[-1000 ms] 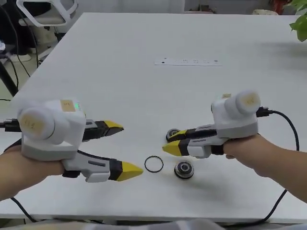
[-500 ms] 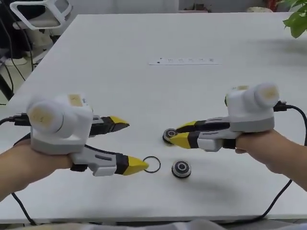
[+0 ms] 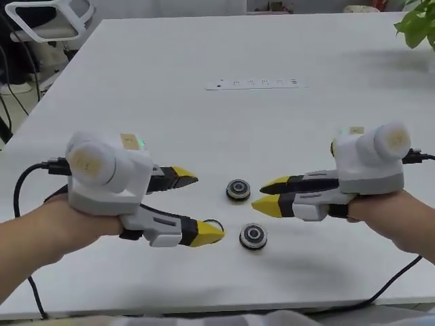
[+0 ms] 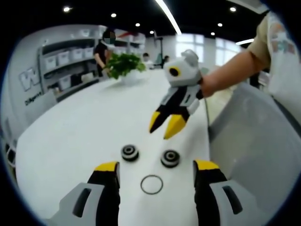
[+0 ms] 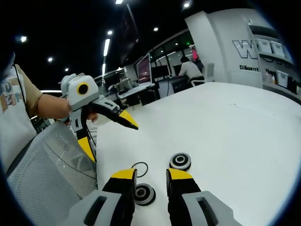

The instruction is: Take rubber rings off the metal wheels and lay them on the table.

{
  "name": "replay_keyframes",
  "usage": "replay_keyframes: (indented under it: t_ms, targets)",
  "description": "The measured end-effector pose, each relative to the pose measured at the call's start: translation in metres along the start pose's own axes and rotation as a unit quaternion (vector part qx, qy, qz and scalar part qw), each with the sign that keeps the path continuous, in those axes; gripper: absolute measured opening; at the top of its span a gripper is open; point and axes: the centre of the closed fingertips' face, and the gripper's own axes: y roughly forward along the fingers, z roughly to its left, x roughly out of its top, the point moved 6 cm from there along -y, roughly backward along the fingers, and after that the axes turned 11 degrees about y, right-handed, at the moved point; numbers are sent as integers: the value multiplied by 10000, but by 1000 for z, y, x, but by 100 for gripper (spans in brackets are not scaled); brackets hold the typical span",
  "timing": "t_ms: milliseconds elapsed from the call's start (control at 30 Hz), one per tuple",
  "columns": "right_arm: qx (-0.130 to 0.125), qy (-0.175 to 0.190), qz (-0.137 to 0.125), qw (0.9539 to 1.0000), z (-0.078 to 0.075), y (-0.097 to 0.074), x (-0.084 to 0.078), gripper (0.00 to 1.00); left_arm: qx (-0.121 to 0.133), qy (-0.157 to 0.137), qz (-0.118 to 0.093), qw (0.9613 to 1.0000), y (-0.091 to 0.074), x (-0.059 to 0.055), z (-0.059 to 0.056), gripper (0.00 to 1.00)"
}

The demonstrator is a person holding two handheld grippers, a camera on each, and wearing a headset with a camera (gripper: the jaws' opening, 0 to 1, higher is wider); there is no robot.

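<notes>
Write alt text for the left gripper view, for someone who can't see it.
A black rubber ring lies on the white table, seen between the yellow-tipped jaws of the open left tool. Two metal wheels sit just beyond it, and the right tool hovers past them.

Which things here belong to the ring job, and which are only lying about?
Job: far wheel, near wheel, loose rubber ring, left tongs, right tongs.
Lying about: white strip, plant, chair.
</notes>
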Motion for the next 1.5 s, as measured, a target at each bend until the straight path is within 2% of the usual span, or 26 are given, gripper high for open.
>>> replay_keyframes:
  t_ms: [367,600,933,1500]
  targets:
    - [-29,-32,119,9999,-3,-4,-18,25,-191,40,92,9998,19,-4,-4,62]
    - [-6,-127,266,9996,-4,-3,-31,25,-344,60,195,9992,31,-11,-7,59]
    - [-2,-241,473,9986,-7,-4,-47,25,-450,-112,204,9987,41,-14,-10,54]
    - [45,-623,767,9951,-3,5,-58,21,-600,-109,234,9979,60,-14,-17,42]
